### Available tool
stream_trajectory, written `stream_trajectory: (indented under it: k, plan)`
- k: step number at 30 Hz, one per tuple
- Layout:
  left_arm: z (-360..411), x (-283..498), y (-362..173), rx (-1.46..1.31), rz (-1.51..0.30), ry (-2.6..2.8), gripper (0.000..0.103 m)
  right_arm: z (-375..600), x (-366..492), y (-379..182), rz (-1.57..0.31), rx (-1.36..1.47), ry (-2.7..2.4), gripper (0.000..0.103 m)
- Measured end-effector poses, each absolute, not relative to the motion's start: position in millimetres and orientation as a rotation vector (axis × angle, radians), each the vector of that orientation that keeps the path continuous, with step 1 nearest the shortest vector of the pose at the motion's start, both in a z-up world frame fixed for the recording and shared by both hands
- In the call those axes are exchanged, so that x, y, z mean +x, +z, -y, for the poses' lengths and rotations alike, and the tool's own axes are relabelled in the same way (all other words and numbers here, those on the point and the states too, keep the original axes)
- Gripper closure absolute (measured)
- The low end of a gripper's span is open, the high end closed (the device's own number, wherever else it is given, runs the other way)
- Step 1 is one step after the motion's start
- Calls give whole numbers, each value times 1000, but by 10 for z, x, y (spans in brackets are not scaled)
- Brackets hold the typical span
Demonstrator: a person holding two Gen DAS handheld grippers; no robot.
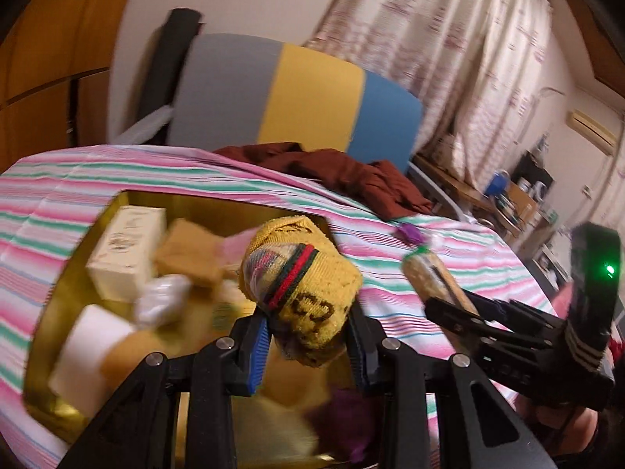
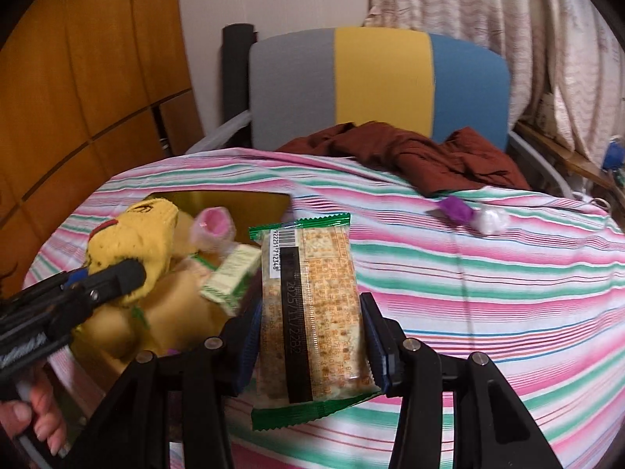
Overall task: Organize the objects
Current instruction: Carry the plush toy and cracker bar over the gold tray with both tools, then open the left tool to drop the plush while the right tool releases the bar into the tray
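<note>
1. Much of the gold tray (image 1: 62,285) is blurred in the left wrist view; its near edge is cut off behind the gripper frame, and the things in it read only as soft shapes.
2. A purple thing (image 1: 343,414) low in the tray is too smeared to name.
3. The left gripper (image 1: 308,336) is clenched on a rolled yellow sock (image 1: 312,293), held above the tray; the sock's dark woven pattern cannot be read, and it carries a green-red-green band.
4. The right gripper (image 2: 310,346) grasps a cracker packet (image 2: 312,312) upright, above the striped cloth (image 2: 488,293) just right of the tray.
5. The packet shows a barcode with small digits and a dark strip printed "2025/11/22B2"; the orange print beside it is too fine to read.
6. A cream box (image 1: 125,250) in the tray bears faint lettering that cannot be read.
7. Counted: two grippers, one sock, one packet in hand, one small green-and-white box (image 2: 230,277), one pink wrapped roll (image 2: 213,230).
8. On the cloth lie two small wrapped pieces, one purple (image 2: 453,209) and one white (image 2: 490,221), side by side.
9. One dark red garment (image 2: 422,156) lies at the far edge, before a chair back (image 2: 379,86) in three colours.
10. A hand (image 2: 39,418) shows at the lower left, cut off by the frame.
</note>
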State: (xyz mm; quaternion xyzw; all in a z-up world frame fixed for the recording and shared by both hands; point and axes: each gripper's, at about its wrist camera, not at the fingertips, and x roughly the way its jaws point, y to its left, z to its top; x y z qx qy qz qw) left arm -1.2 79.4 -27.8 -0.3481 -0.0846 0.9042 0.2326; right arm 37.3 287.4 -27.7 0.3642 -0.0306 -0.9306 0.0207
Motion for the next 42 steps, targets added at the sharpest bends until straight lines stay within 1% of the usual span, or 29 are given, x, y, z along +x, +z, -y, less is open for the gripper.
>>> stream_trajectory:
  k: [8,17,23,26,33,37,42]
  plan:
    - [-300,-86,-399,-1019,309,2551,69,-2407,339,-281,48,1129,-2743,55]
    - [-239,-257,-431,-1075,292,2524,69,-2135,116,-228,31,1134,-2693,55]
    - [-335,-487,-552,-1207,284,2478,69,-2183,-364,-189,97,1226,-2746,55]
    - [-358,-525,-585,-1222,285,2467,69,-2223,-584,-198,124,1283,-2766,55]
    - [-341,-597,-617,-1249,309,2463,69,-2317,-880,-248,301,1341,-2777,54]
    - [-332,-586,-599,-1244,296,2474,69,-2284,-945,-251,306,1319,-2782,54]
    - [-317,-580,-590,-1237,307,2477,69,-2274,-824,-161,300,1255,-2801,53]
